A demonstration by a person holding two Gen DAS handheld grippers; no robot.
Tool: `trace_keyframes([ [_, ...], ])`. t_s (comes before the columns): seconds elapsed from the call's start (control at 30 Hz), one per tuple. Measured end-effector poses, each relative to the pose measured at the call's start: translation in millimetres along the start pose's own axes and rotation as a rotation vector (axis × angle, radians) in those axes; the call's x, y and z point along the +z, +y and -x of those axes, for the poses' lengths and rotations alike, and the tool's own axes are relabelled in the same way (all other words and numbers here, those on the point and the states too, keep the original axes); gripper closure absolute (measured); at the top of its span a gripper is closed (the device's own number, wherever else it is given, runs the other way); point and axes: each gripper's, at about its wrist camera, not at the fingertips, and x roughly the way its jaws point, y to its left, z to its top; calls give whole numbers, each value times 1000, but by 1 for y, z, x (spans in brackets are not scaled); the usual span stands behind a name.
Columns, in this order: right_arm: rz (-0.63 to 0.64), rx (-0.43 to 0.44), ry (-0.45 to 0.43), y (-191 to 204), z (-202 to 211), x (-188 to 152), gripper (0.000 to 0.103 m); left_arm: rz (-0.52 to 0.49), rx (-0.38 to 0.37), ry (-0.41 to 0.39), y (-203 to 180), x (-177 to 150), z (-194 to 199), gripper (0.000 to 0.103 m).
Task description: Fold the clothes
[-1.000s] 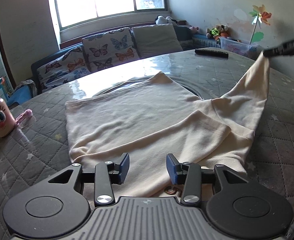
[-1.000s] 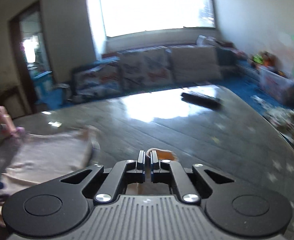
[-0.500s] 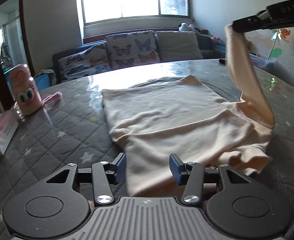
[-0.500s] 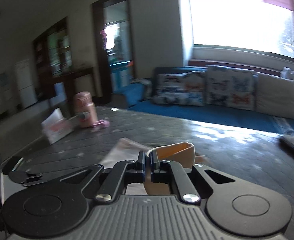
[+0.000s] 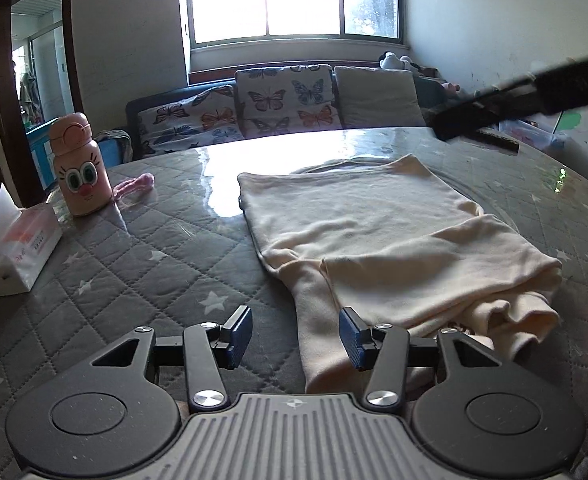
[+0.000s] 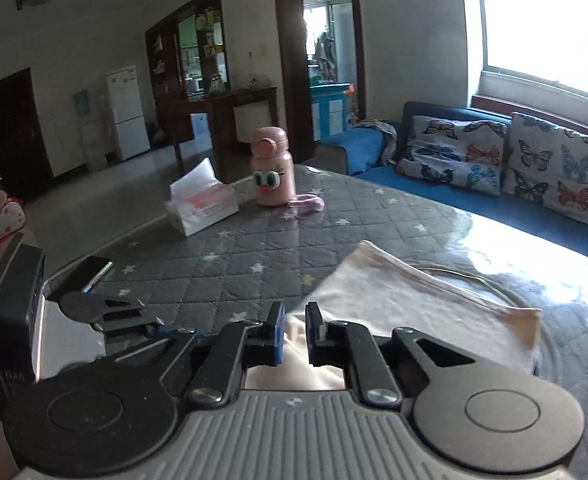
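Note:
A cream garment (image 5: 378, 236) lies flat on the grey quilted table (image 5: 141, 264), with its right sleeve folded across the body. My left gripper (image 5: 296, 334) is open and empty, low over the garment's near left sleeve end. My right gripper (image 6: 294, 334) is open a little, above the garment (image 6: 410, 296), with nothing between its pads. The right gripper also shows in the left wrist view (image 5: 494, 108), as a dark blurred bar high at the right.
A pink cartoon bottle (image 5: 79, 168), a tissue box (image 5: 17, 248) and a pink strap (image 5: 133, 184) stand at the table's left. A dark remote (image 5: 498, 140) lies at the far right. A sofa with butterfly cushions (image 5: 277, 100) is behind the table. A phone (image 6: 93, 270) lies near the edge.
My right gripper carried the sleeve leftward over the garment, opened and let it go; the sleeve now lies folded on the body. My left gripper shifted left.

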Motion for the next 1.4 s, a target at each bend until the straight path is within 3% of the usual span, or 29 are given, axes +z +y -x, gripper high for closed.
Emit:
trace_keyframes([
  [0.1, 1, -35, 34, -12, 7, -11, 93, -6, -12, -9, -5, 4, 0, 54],
  [0.23, -39, -96, 150, -38, 10, -47, 93, -23, -47, 1, -16, 8, -5, 57],
  [0.4, -120, -130, 217, -63, 16, -87, 93, -47, -70, 34, -30, 10, -17, 64],
  [0.63, -170, -125, 230, -76, 19, -112, 93, -59, -49, 80, -36, 8, -30, 95],
  [0.73, -164, -120, 231, -78, 20, -113, 93, -64, -28, 87, -35, 11, -27, 100],
  [1.0, -148, -126, 162, -92, 6, -86, 90, -64, -4, 94, -26, 21, -16, 97],
  [1.13, -164, -127, 153, -99, -8, -83, 90, -35, -43, 59, -26, 36, -18, 97],
  [1.4, -176, -122, 157, -104, -23, -83, 90, -41, -81, 91, -35, 47, -61, 97],
])
